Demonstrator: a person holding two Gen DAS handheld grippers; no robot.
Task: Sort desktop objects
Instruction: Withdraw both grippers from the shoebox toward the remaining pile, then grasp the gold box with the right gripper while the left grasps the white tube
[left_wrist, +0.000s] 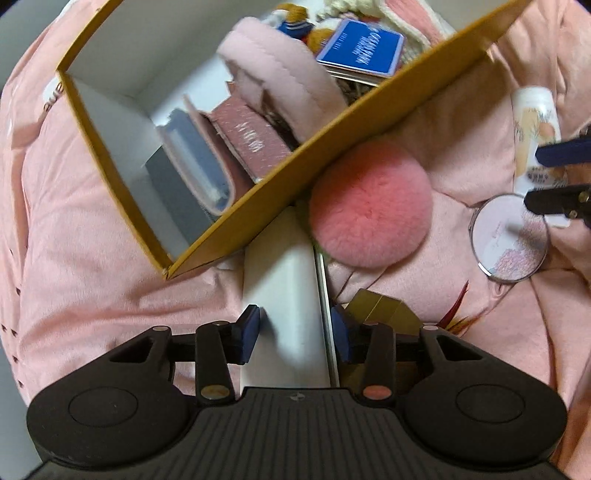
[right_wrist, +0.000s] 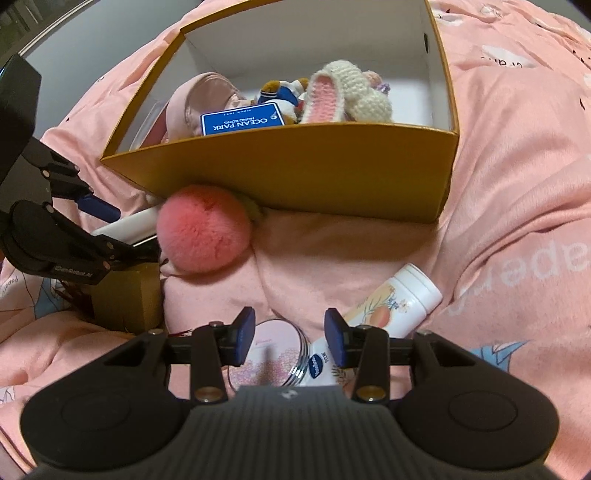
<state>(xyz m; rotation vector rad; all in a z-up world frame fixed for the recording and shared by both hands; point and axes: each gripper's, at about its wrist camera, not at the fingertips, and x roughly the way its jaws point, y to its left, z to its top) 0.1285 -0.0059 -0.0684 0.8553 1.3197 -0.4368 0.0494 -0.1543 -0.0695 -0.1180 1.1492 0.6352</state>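
Note:
A yellow cardboard box (left_wrist: 258, 184) (right_wrist: 295, 173) lies on a pink blanket and holds a blue Ocean Park card (right_wrist: 242, 119), plush toys, a pink pouch and a wallet. My left gripper (left_wrist: 295, 336) is open around a white slab (left_wrist: 284, 295) that lies next to the box. A pink fluffy ball (left_wrist: 369, 206) (right_wrist: 205, 229) rests against the box wall. My right gripper (right_wrist: 290, 338) is open just above a round pink compact (right_wrist: 269, 356) (left_wrist: 509, 240) and a white lotion bottle (right_wrist: 391, 299) (left_wrist: 535, 122).
A small gold box (left_wrist: 384, 308) (right_wrist: 125, 295) sits right of the white slab. The pink blanket (right_wrist: 517, 184) is soft and creased all around. The left gripper body (right_wrist: 48, 236) fills the left edge of the right wrist view.

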